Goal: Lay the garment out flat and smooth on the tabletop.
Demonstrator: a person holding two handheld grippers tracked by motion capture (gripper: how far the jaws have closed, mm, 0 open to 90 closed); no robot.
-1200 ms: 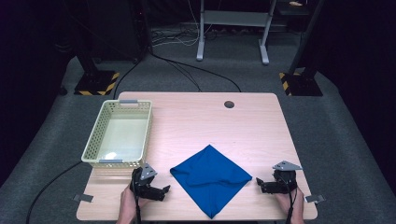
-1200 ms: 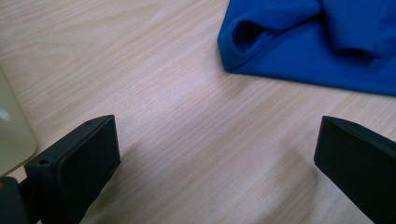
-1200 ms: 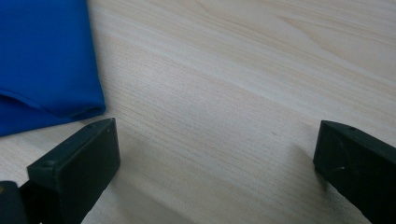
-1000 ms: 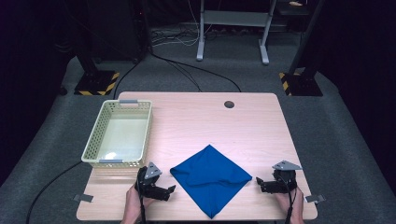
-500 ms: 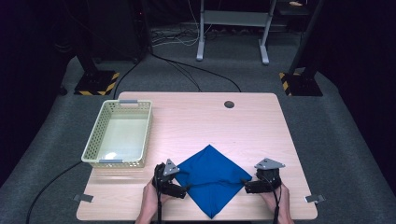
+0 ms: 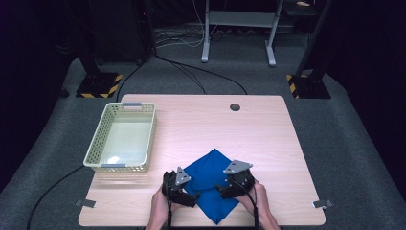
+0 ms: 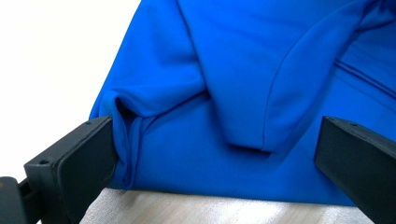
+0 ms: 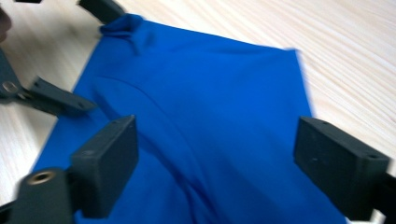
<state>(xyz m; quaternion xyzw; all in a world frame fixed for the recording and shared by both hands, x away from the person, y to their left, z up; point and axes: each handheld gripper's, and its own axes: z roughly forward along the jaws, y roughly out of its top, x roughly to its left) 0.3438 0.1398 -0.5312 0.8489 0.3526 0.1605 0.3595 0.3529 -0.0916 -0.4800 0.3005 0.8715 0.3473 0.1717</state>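
Worktop (image 6: 268, 129): light wood grain, with a round cable hole (image 6: 234, 107) near the middle of its far edge and, as far as I can make out, small grey tabs at the two near corners. Basket (image 6: 95, 152): pale perforated plastic, rectangular, standing along the left edge, its near end about level with the cloth's far corner. Blue cloth (image 6: 210, 170): lying at the middle of the near edge, set cornerwise so that one corner points toward the far edge and another toward me; in the left gripper view the blue cloth (image 7: 243, 84) shows an upper layer folded over a lower one, bunched into a small ruck at the side beside the left finger. Right gripper (image 6: 229, 188): I have it over the right part of the cloth; in the right gripper view its fingers (image 8: 109, 161) stand wide with the flat fabric beneath and between them, not pinched; they have just been closing. Left gripper (image 6: 187, 197): at the left edge of the cloth; its fingers (image 7: 79, 158) are also spread wide, the cloth's rucked edge touching the inner face of one, the other clear of the fabric.
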